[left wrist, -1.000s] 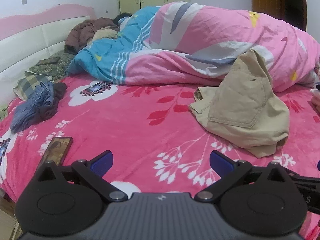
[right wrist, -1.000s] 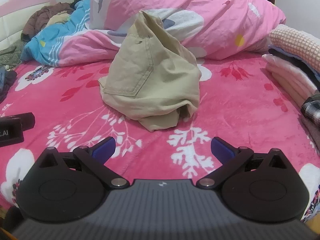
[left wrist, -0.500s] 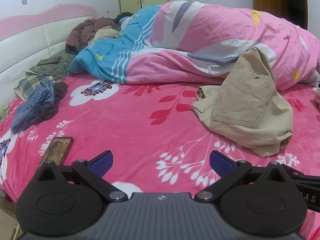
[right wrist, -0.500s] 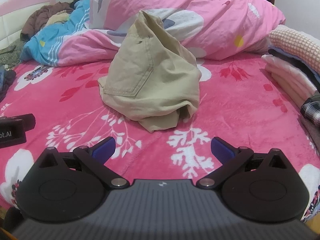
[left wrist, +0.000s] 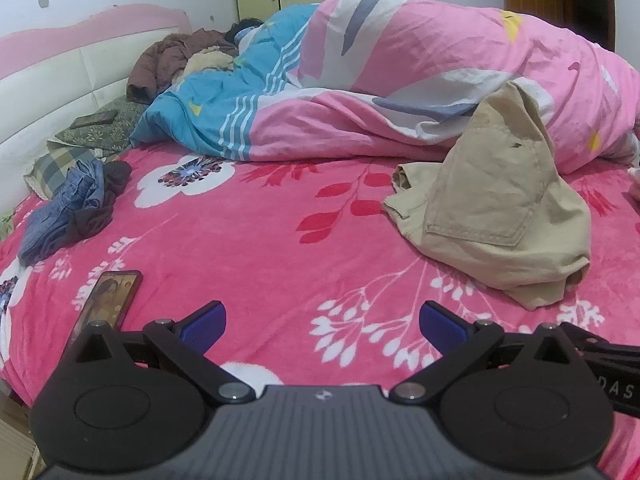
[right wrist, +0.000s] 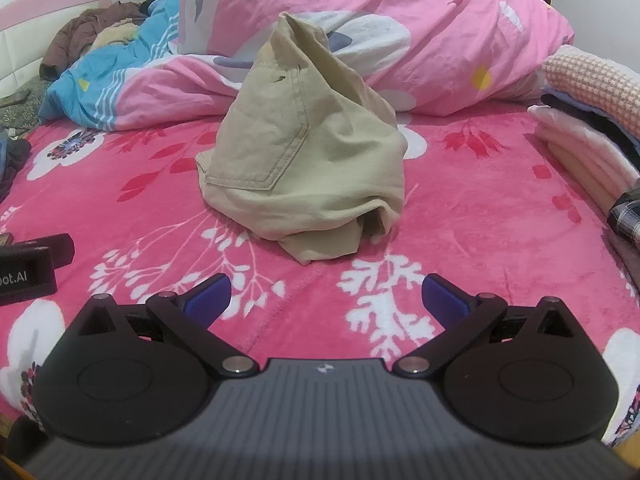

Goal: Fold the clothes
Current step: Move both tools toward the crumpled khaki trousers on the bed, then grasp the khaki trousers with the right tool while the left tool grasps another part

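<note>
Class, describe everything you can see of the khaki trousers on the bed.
The khaki trousers are a beige, woven, cotton-looking garment, creased and unfolded, bunched into a heap that rises to a peak. A stitched patch pocket faces the camera. The heap sits on the pink floral blanket, its peak in front of, perhaps leaning on, the pink quilt behind. Neither the left gripper nor the right gripper touches it; both are open, short of it.

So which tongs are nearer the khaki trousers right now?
Right. The right tongs sit open directly facing the khaki trousers, just short of them. The left tongs are open too, with the trousers off to their right, farther away.
</note>
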A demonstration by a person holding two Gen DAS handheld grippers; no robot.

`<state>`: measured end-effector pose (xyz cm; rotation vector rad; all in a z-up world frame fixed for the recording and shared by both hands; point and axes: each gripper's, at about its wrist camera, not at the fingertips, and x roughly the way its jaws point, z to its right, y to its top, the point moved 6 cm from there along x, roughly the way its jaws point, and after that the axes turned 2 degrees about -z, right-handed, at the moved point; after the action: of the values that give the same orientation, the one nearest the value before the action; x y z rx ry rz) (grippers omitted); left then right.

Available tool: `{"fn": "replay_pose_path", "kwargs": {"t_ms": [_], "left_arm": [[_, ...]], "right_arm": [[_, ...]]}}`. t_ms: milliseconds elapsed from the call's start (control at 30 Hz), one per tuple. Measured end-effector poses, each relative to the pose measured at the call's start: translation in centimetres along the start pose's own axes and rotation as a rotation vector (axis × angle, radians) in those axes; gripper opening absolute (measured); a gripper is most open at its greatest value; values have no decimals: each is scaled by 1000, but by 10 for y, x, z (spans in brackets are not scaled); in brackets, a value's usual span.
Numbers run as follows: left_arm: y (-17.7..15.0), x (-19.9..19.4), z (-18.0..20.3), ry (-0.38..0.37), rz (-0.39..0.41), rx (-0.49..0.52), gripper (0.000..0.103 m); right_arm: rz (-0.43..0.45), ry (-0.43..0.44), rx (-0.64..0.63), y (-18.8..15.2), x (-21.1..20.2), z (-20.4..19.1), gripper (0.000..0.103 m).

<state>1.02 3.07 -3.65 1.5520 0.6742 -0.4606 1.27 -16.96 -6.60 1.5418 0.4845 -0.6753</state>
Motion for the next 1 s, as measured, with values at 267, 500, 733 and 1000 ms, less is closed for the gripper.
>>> {"fn": "replay_pose_path", "kwargs": {"t_ms": [267,500,733,1000], "left_arm": [[2,11,5,-26,13,-1,103],[13,20,21,-50,91,23,103],[23,46,35,-128,112,-8,103],[47,93,41,-192,117,-77,103]], "right_arm": [[2,6,17,-2,11,8,102],[52,23,52,5,23,30,102],[219,80,15,32,25,54,102],[429,201,-156,107,29,43,102]]}}
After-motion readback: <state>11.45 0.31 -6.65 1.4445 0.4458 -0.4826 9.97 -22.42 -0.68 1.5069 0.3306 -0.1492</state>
